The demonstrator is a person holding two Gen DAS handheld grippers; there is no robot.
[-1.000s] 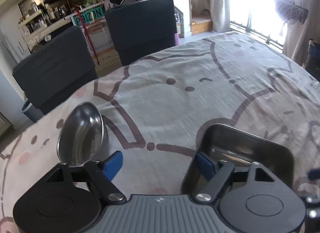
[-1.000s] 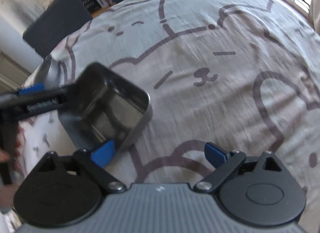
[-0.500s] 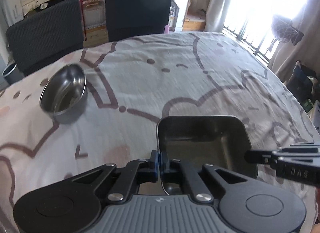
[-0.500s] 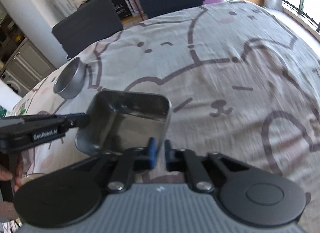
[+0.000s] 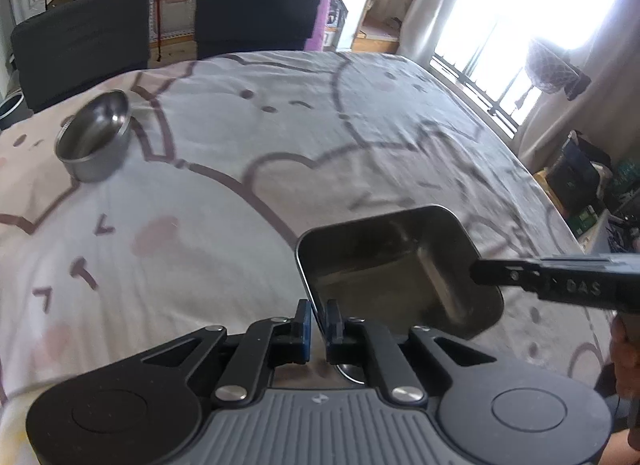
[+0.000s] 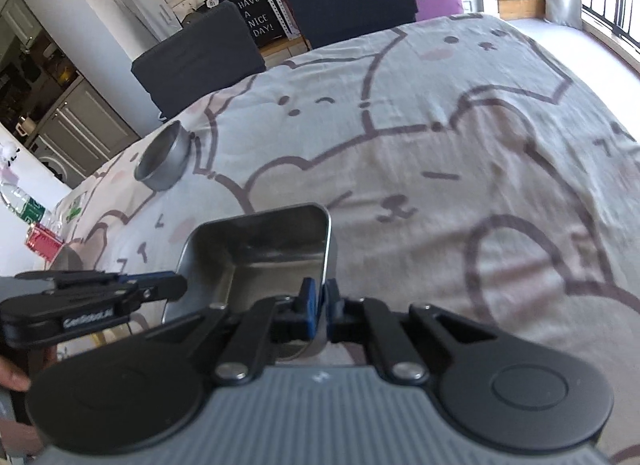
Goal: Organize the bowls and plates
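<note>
Both grippers, left gripper (image 5: 319, 319) and right gripper (image 6: 319, 307), pinch opposite rims of the rectangular stainless-steel tray (image 5: 394, 265), likely sharing its weight, the round steel bowl (image 5: 94, 137) well beyond their fingertips.

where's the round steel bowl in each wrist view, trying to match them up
Left wrist view: the round steel bowl stands upright at upper left on the tablecloth, apart from both grippers.
Right wrist view: the same bowl sits left of centre, near the table's far left edge.
Shared landmark: the square steel tray, low and central in both views, nearer than the bowl.
</note>
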